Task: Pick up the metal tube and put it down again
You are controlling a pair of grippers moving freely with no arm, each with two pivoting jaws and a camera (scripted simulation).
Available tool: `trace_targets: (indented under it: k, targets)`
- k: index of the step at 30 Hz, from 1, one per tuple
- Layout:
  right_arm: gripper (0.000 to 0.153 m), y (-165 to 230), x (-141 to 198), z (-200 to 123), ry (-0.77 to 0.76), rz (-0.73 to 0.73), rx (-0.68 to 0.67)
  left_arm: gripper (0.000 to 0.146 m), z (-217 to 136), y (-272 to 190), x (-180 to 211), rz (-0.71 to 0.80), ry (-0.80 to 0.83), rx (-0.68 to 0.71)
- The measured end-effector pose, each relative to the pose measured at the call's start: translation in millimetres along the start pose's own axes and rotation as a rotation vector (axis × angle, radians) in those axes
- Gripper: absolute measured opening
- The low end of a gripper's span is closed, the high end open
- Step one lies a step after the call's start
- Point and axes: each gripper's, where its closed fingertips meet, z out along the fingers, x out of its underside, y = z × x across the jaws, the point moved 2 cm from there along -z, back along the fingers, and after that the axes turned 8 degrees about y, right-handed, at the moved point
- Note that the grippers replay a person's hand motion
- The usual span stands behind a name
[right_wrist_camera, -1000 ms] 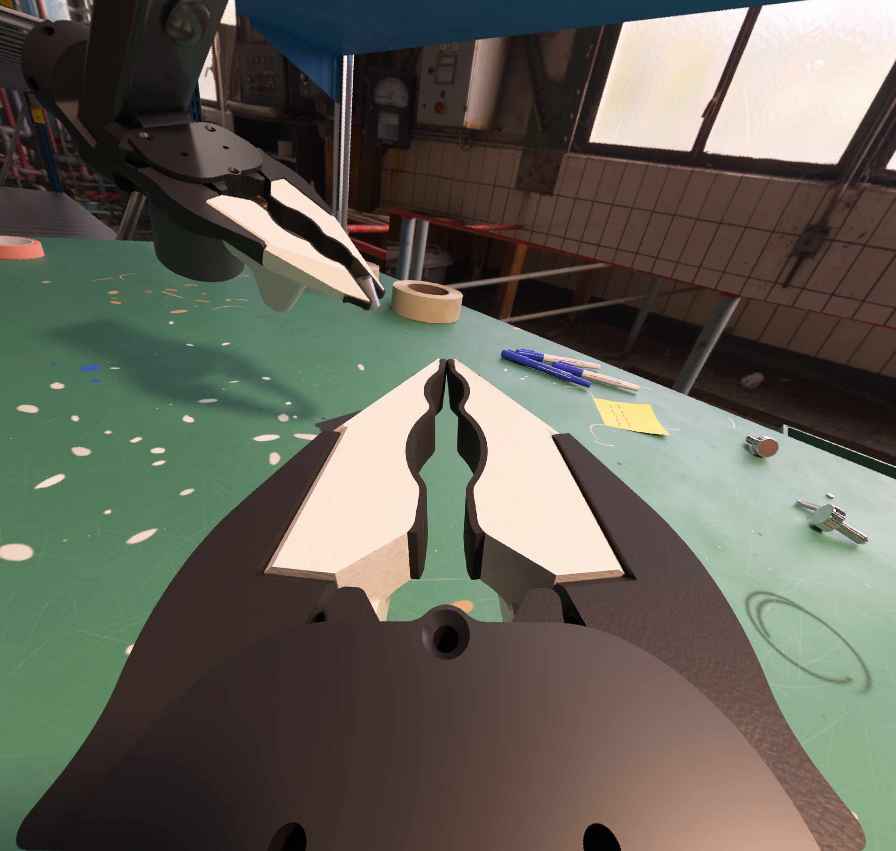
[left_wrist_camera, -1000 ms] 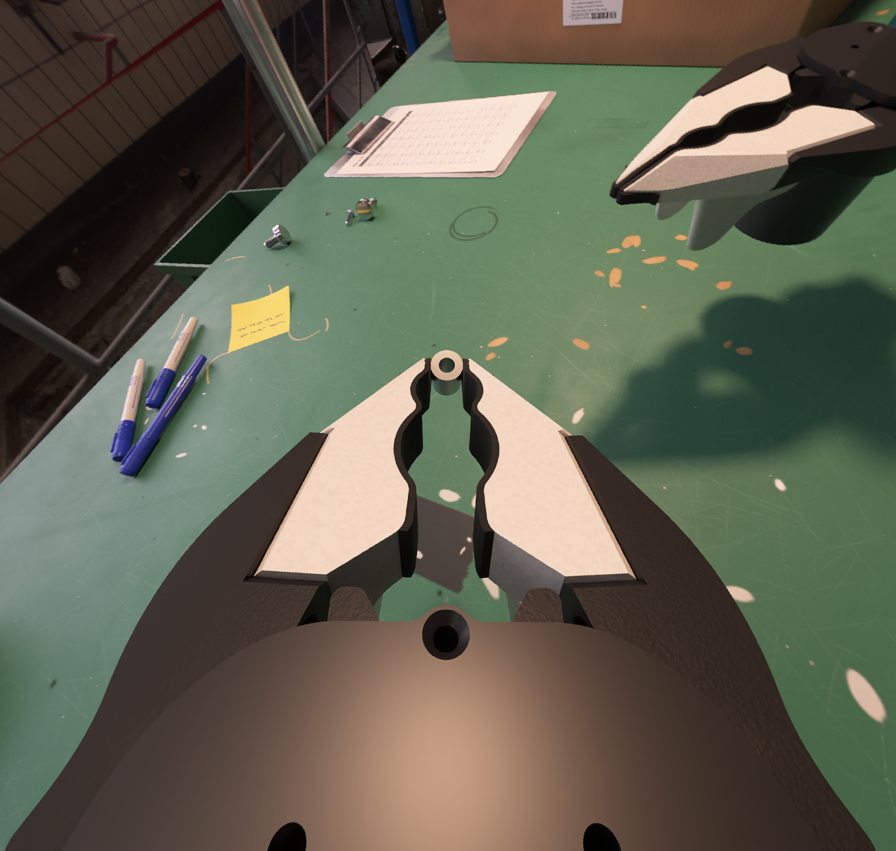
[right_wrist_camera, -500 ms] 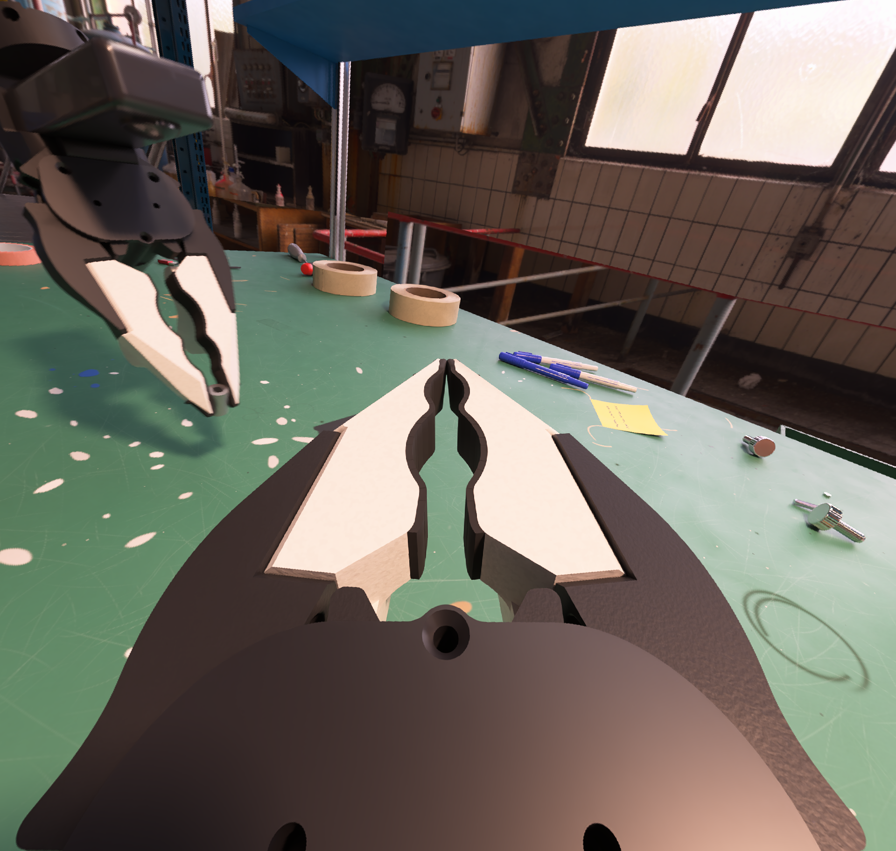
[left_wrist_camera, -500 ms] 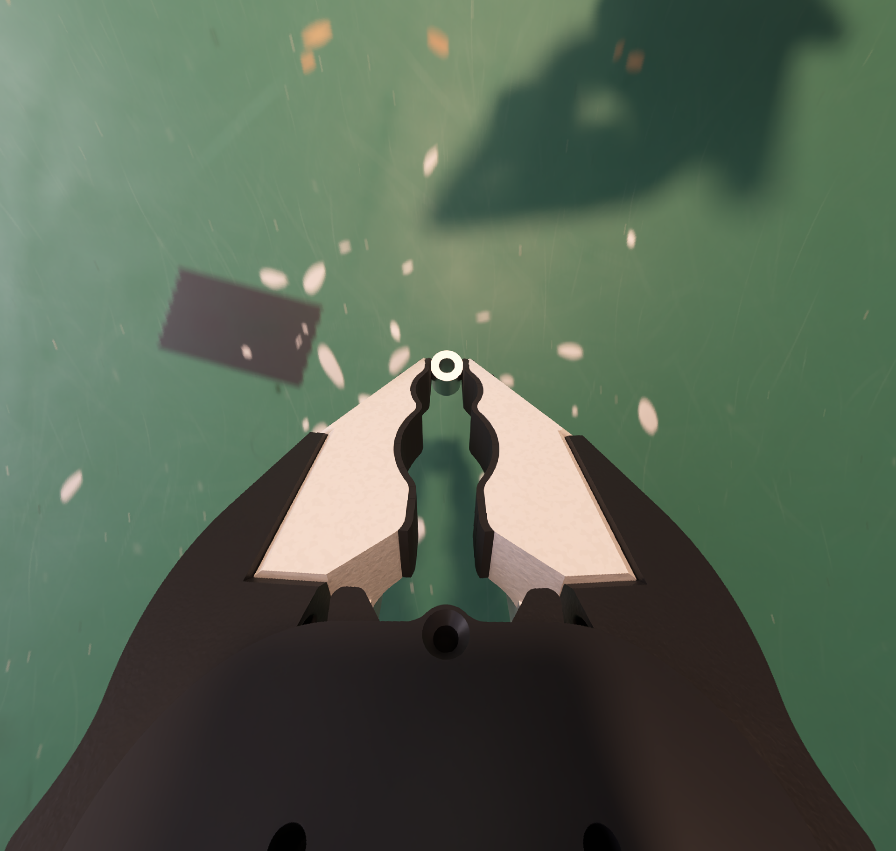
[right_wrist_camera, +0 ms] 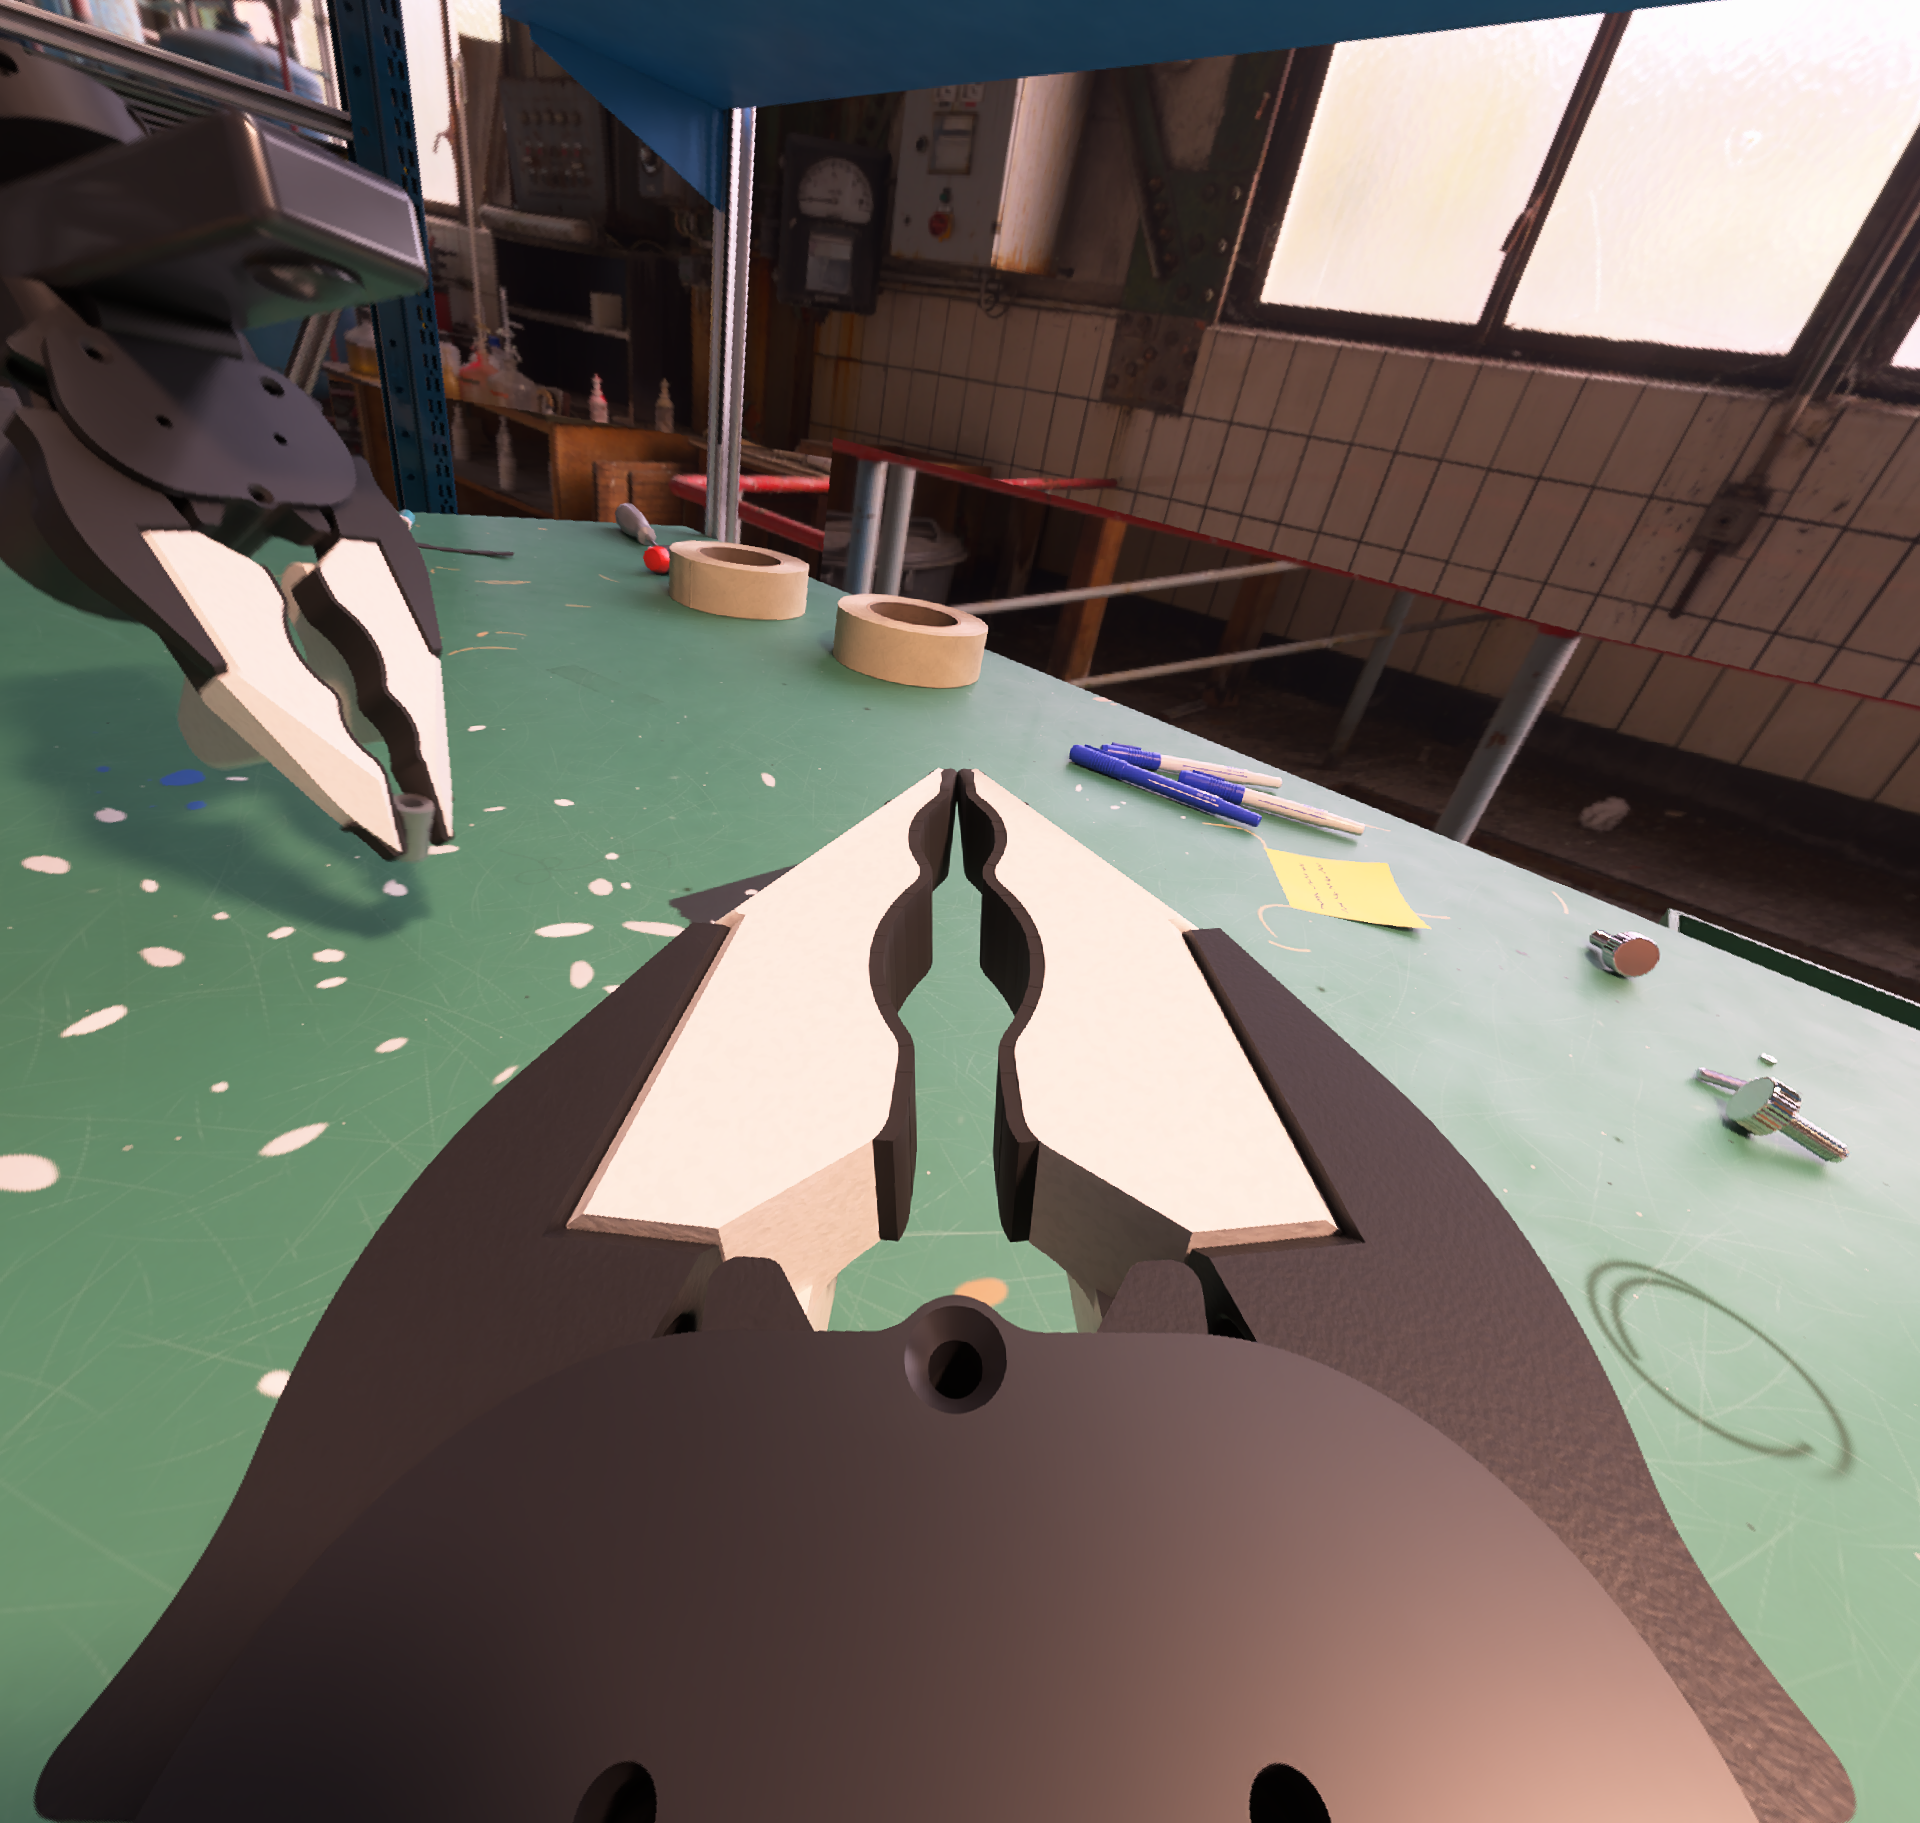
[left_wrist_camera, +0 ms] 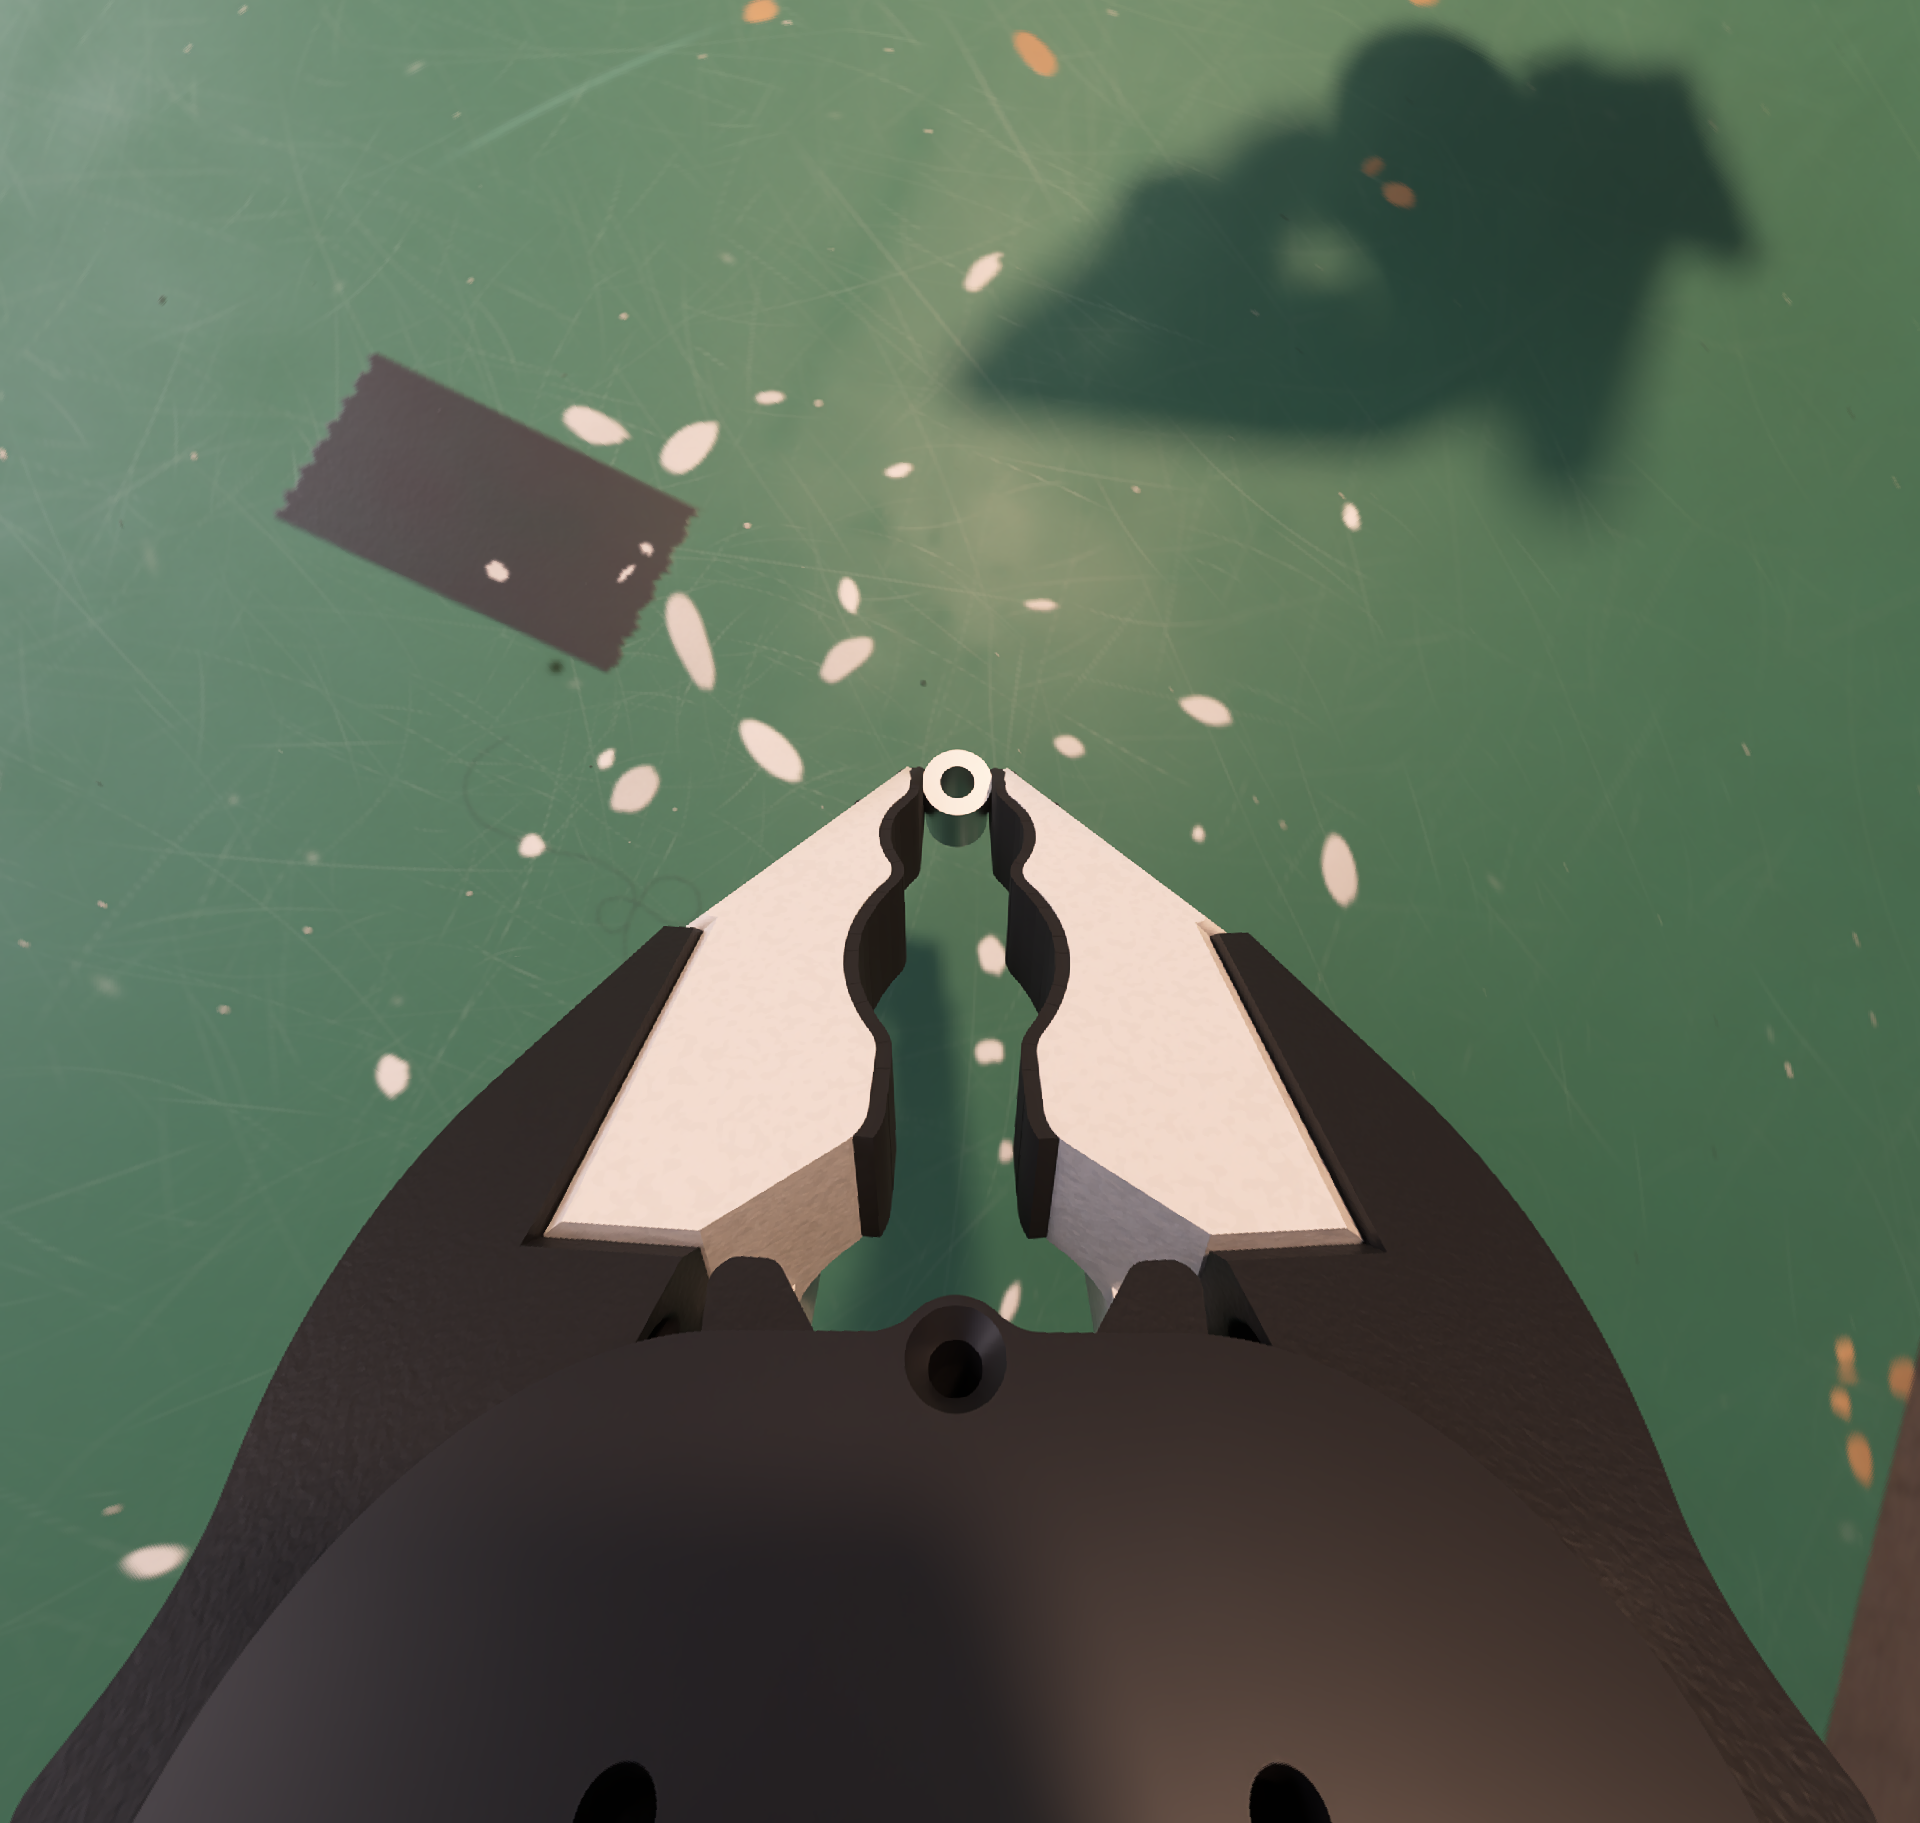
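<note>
- The left tool [left_wrist_camera: 957,786] points steeply down at the green bench [left_wrist_camera: 1351,838] and pinches the metal tube [left_wrist_camera: 956,799] between its very tips; the tube stands upright, its open ring end facing the camera.
- From the right wrist view, the left tool [right_wrist_camera: 416,828] hangs at the left with the tube [right_wrist_camera: 414,819] clamped at its fingertips, the tube's lower end very near the bench [right_wrist_camera: 623,734]; whether it touches cannot be told.
- The right tool [right_wrist_camera: 956,786] is pressed together at its tips, holding nothing, well apart from the left one.
- A dark rectangular patch [left_wrist_camera: 483,511] lies on the bench left of the tube, among pale paint flecks [left_wrist_camera: 688,639].
- Farther off lie two tape rolls [right_wrist_camera: 909,639], blue pens [right_wrist_camera: 1195,786], a yellow note [right_wrist_camera: 1340,890] and two small metal parts [right_wrist_camera: 1782,1117].
</note>
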Motion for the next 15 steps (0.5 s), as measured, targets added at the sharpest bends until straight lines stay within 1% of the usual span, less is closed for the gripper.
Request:
trace_targets:
  k: [4, 10, 13, 15]
  targets:
    - [0.0, 1.2, -0.3, 0.4, 0.007, -0.006, -0.002, 0.012, 22.1, 7.5, 1.7, -0.087, -0.03, -0.096]
    - [0.0, 5.0, 2.1, 0.9, 0.025, -0.023, -0.006, 0.012, 32.7, 0.6, -11.8, -0.091, -0.172, -0.095]
    - [0.0, 12.4, 5.5, 4.8, 0.054, -0.081, -0.011, 0.012, 35.2, -2.5, -20.6, -0.099, -0.254, -0.082]
    - [0.0, 22.2, 8.0, 8.0, 0.079, -0.175, -0.012, 0.012, 38.5, -5.1, -24.8, -0.116, -0.321, -0.056]
